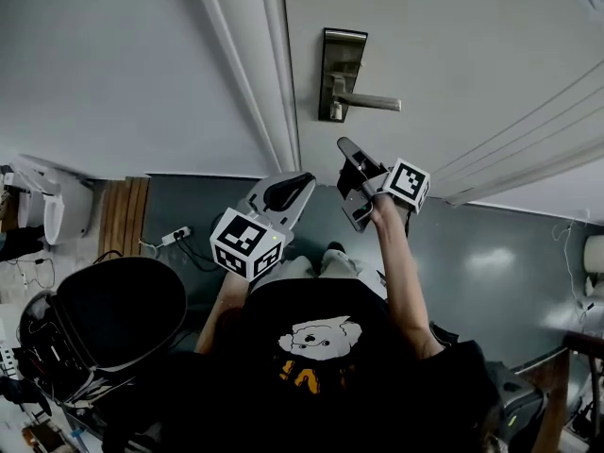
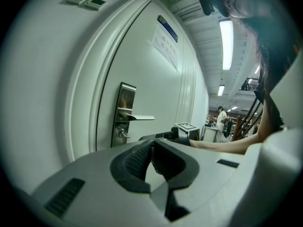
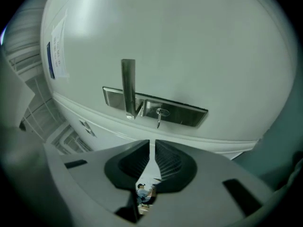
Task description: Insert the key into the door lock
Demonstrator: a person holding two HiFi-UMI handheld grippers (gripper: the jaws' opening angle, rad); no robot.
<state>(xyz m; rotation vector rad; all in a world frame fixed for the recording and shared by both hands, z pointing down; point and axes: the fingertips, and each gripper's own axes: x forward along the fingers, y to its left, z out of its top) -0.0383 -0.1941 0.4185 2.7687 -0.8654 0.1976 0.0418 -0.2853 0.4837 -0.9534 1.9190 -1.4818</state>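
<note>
Directly below the head camera, a person in a black printed T-shirt (image 1: 311, 347) faces a plain white door (image 1: 453, 45) and holds a grey two-jaw gripper in each hand. A tall brushed-metal lock plate (image 1: 342, 64) is fixed near the door's edge, and a straight silver lever handle (image 1: 373, 103) points away from that edge. A small silver key (image 3: 160, 116) sits in the keyhole on the plate, just below the base of the handle, with its head sticking out toward the person.

The right gripper (image 1: 347, 154) is raised on an outstretched forearm. Its tips are near the lower end of the lock plate but apart from it. It is rolled onto its side, so the handle looks vertical in the right gripper view. In that view its ribbed black pads (image 3: 168, 160) are drawn almost together, with only a thin slit of light between them and nothing in it. The key lies ahead of the tips, untouched.

The left gripper (image 1: 304, 181) is held lower and closer to the body, beside the right one, and points toward the door frame. In the left gripper view its dark pads (image 2: 137, 162) meet at the tips and grasp nothing.

To the person's left, a white power strip (image 1: 175, 237) lies on the grey floor (image 1: 491, 253). A large rounded black object (image 1: 123, 310) sits nearer the camera.
</note>
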